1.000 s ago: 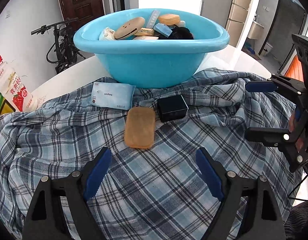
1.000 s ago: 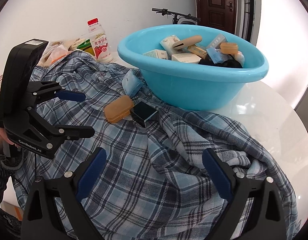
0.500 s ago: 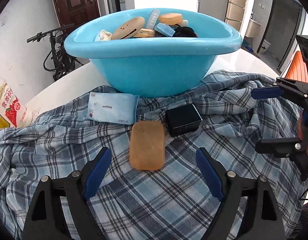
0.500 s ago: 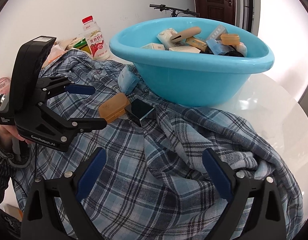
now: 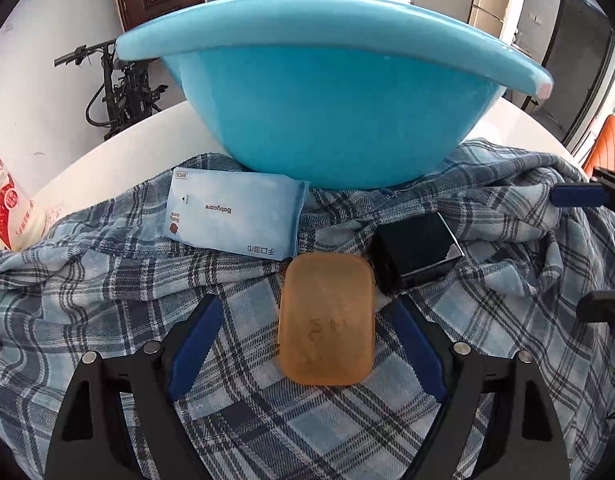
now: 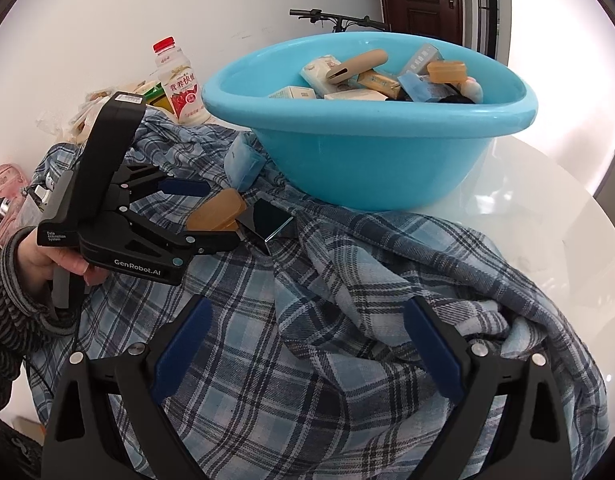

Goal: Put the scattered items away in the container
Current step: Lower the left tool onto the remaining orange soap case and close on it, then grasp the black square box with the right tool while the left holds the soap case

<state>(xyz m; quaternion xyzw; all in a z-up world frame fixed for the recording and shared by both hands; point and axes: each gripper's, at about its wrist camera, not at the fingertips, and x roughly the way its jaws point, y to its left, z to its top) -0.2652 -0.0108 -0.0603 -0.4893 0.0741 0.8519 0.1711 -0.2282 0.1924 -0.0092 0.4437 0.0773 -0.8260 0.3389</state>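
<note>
With its jaws spread wide, the left gripper point(image 5: 303, 344) is being aimed at the amber soap bar point(image 5: 327, 320), whose 1 o'clock corner is crowded by the black box point(image 5: 417, 252), so that box or the loose plaid shirt point(image 5: 107, 280) is being risked as a snag.

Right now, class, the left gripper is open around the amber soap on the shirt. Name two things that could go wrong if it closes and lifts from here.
1. The black box lies right beside the soap; the left gripper might knock or catch it as it closes.
2. The soap rests on the loose plaid shirt, so the fingers could pinch cloth and drag the shirt, which runs under the blue basin.
</note>
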